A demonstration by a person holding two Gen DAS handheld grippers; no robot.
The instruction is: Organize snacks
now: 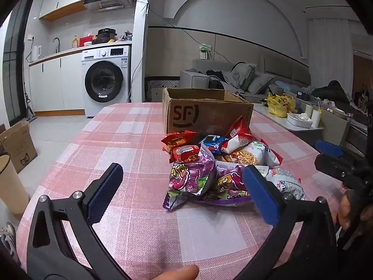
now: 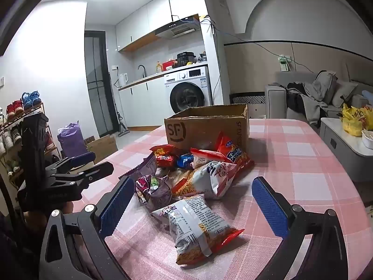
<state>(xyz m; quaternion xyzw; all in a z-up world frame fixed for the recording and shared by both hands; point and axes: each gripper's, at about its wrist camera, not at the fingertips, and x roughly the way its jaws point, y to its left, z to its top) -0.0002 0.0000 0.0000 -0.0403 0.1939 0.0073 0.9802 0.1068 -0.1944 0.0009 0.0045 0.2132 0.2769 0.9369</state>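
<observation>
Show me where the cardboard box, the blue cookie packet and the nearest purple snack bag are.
cardboard box (image 1: 200, 116), left wrist view, on its front wall beside the printed logo.
blue cookie packet (image 1: 212, 142), left wrist view, on the middle of its wrapper.
purple snack bag (image 1: 190, 177), left wrist view, on its crinkled front face.

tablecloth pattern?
Pink and white plaid tablecloth; clearest in the left wrist view.

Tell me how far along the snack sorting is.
Done: nothing visibly; no snack shows above the rim of the cardboard box. In hand: nothing; the left gripper and right gripper are both open over the table. Left: the whole pile of snack bags lying on the checked tablecloth in front of the box.
</observation>
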